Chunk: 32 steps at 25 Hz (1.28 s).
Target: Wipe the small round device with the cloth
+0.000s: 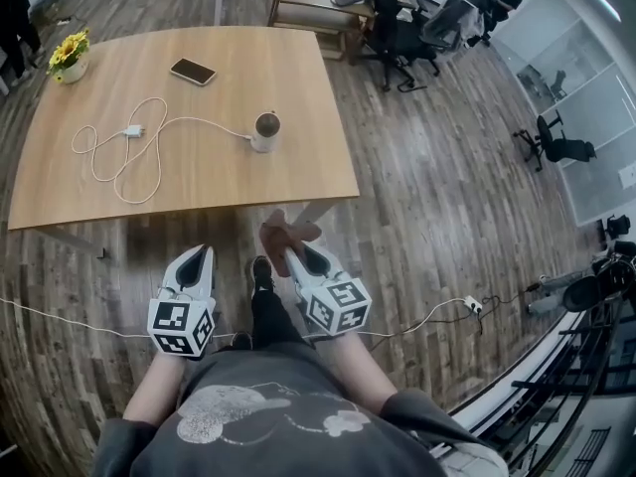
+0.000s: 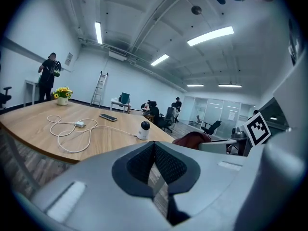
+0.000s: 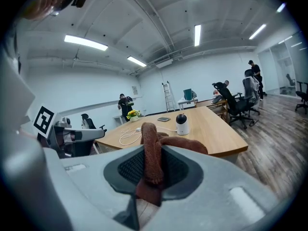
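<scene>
The small round device (image 1: pixel 265 130) is standing upright on the table (image 1: pixel 298 68), close to its near edge. It is showing a white body with a dark, rounded top, and a white cable (image 1: pixel 199 120) is trailing away from its base across the wood. The cloth (image 1: pixel 288 233), reddish-brown and bunched, is sitting pinched between the jaws of the right gripper (image 3: pixel 154 172), in front of the table's edge and apart from the device. Its folded bulk is poking up above the jaws and a corner is drooping below them.

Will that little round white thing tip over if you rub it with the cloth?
It might: the device stands upright, taller than wide, so a sideways push could tip it. It looks small and probably light, so it may slide. Its cable might tug it.
</scene>
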Available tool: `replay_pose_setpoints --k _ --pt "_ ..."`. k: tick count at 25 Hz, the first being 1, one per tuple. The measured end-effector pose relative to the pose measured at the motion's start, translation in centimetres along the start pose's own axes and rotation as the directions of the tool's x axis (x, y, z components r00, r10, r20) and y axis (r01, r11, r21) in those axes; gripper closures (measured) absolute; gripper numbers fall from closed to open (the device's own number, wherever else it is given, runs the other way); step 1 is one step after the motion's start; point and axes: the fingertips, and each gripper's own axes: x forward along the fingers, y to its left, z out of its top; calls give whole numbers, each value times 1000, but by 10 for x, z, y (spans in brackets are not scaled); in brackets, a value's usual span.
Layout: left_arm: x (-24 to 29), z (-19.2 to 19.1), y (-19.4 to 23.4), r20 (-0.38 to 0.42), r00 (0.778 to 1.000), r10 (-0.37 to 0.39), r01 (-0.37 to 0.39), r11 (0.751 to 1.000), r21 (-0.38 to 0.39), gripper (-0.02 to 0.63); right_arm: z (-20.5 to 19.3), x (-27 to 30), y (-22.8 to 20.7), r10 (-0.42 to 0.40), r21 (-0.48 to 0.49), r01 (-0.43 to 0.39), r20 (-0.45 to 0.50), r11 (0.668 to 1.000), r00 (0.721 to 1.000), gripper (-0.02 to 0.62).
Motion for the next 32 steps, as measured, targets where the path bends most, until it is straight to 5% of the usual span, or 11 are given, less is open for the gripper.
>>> replay_pose_setpoints --k 20,32 --pt "149 72 58 16 993 121 -121 993 6 586 109 169 -65 179 -67 -177 13 982 984 529" --pt "199 85 90 17 976 219 -219 975 -28 586 128 257 -85 265 -93 -271 -64 958 962 529"
